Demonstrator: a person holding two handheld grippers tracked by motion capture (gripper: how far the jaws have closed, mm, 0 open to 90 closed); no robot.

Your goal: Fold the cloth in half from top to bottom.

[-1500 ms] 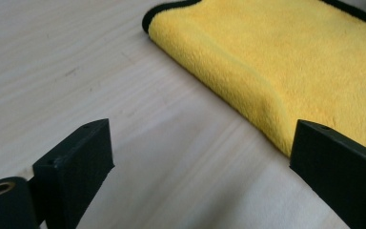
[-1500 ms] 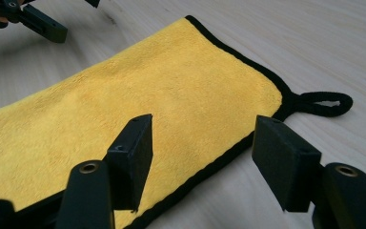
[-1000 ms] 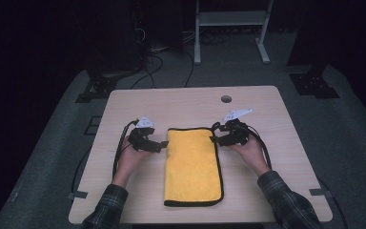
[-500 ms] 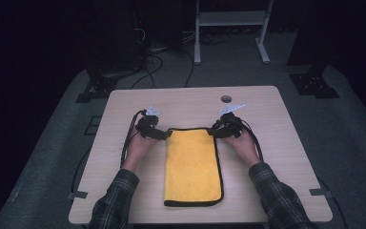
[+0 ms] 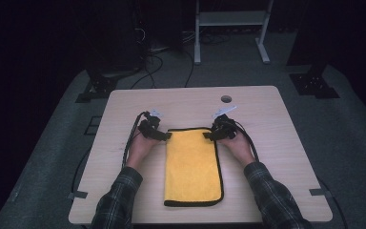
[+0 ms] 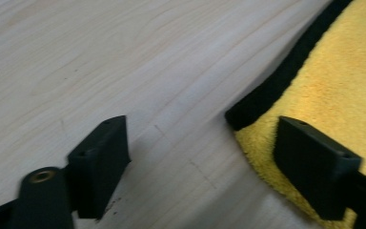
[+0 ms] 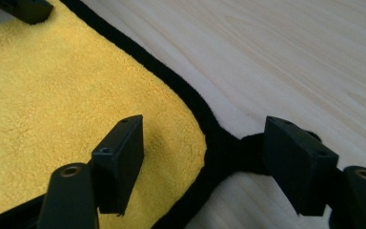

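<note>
The folded yellow microfibre cloth (image 5: 192, 167) with black edging lies flat, lengthwise, at the middle of the counter (image 5: 286, 143), and you have brought both tongs to its two far corners. The left tongs (image 6: 209, 157) have just been closing yet stand spread astride the left corner; the right tongs (image 7: 202, 162) stand spread astride the right corner. Neither corner is pinched; grasping and the next fold remain.

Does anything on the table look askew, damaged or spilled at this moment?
Nothing stands out. The yellow cloth lies flat and folded on the table, its black edging intact. The left gripper and right gripper straddle its far corners with jaws apart; the left one's have just been closing.
</note>
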